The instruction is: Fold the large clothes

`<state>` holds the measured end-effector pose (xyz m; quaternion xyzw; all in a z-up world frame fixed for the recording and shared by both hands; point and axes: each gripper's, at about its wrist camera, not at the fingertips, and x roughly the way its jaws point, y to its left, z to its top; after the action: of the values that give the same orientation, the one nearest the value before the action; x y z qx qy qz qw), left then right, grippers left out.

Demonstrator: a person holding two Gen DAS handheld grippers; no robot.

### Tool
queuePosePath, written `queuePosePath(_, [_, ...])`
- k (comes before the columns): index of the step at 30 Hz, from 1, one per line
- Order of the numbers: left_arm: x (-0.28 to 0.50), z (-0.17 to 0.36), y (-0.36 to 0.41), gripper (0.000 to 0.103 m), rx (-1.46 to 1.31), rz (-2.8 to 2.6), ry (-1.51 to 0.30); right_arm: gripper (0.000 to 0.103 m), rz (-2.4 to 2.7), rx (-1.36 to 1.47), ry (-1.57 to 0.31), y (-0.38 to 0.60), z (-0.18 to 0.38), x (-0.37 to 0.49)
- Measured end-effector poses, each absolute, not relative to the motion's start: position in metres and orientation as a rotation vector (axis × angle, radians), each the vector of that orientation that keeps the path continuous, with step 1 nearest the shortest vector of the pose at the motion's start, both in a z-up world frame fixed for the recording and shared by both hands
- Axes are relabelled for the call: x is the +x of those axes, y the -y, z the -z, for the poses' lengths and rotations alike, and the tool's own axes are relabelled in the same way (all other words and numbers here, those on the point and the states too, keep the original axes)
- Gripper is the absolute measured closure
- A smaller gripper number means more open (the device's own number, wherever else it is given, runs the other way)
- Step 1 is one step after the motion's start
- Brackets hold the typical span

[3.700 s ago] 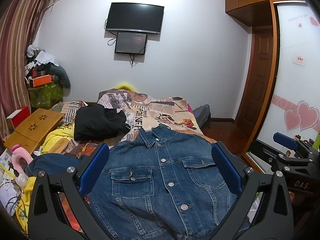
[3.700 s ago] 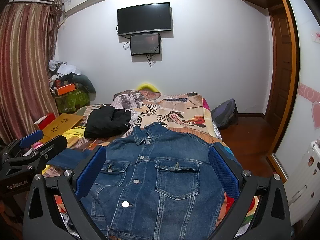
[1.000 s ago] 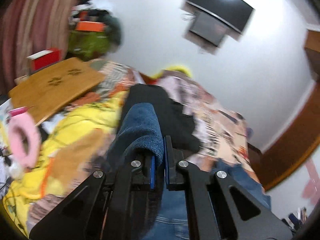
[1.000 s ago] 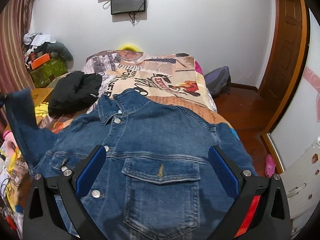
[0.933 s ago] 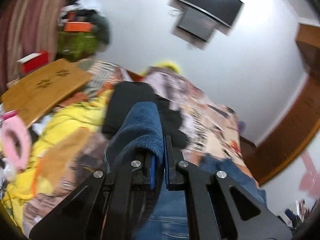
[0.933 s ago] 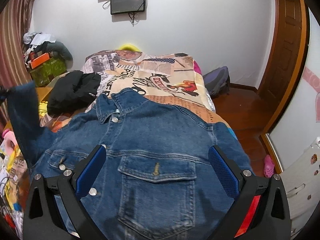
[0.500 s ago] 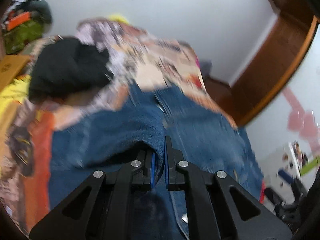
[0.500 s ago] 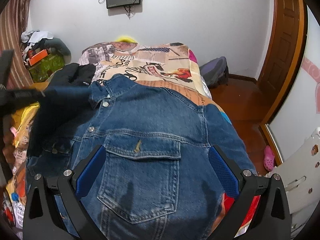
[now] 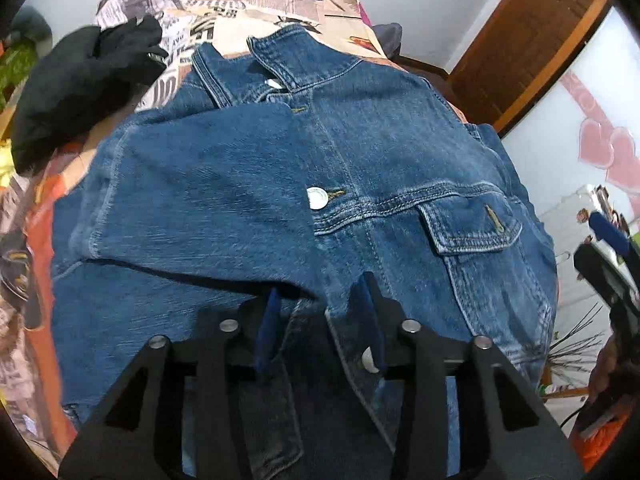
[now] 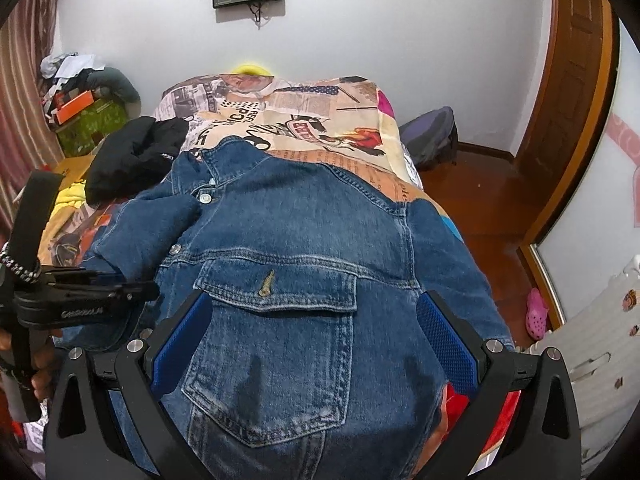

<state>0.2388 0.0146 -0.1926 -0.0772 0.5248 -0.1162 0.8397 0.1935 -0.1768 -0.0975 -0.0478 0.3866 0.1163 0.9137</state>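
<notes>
Denim jacket (image 9: 400, 168) sleeve (image 9: 200, 200) now folded across chest | left gripper (image 9: 320, 312) jaws released, parted | right gripper (image 10: 312, 340) jaws wide

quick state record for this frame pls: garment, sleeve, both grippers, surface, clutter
garment: denim jacket, front up, buttoned
sleeve: one sleeve folded across the chest
left gripper: open, over the sleeve's end, not gripping
right gripper: open, above the chest pocket, empty
surface: bed with printed cover
clutter: black garment beside the collar
</notes>
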Motion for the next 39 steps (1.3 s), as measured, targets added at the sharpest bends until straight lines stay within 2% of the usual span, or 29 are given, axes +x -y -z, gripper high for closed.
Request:
queuePosePath(4, [0.223,0.174,-0.025,0.058,-0.104,0.22,-1.054,0.001,-0.257,-0.121,-0.773,0.165,0.091,0.196])
queuePosePath(8, [0.212,0.148,-0.048,0.042,-0.054,0.11,-0.926,0.001,-0.279,-0.157,-0.743,0.149,0.085,0.198])
queuePosePath(14, [0.197,0.119,-0.106,0.035,-0.057,-0.037,-0.807,0.001,-0.355,-0.214,-0.721,0.112,0.078,0.204])
queuePosePath(24, [0.171,0.143,-0.196,0.035,-0.111,-0.239,-0.811,0.002,-0.6,-0.405,-0.77,0.019,0.099,0.219])
queuePosePath(34, [0.156,0.182,-0.22,0.035,-0.149,-0.253,-0.884,0.004,-0.792,-0.626,-0.877,-0.073,0.146,0.227])
queuePosePath(39, [0.158,0.197,-0.224,0.035,-0.168,-0.251,-0.911,0.013,-0.817,-0.728,-0.954,-0.102,0.174,0.238])
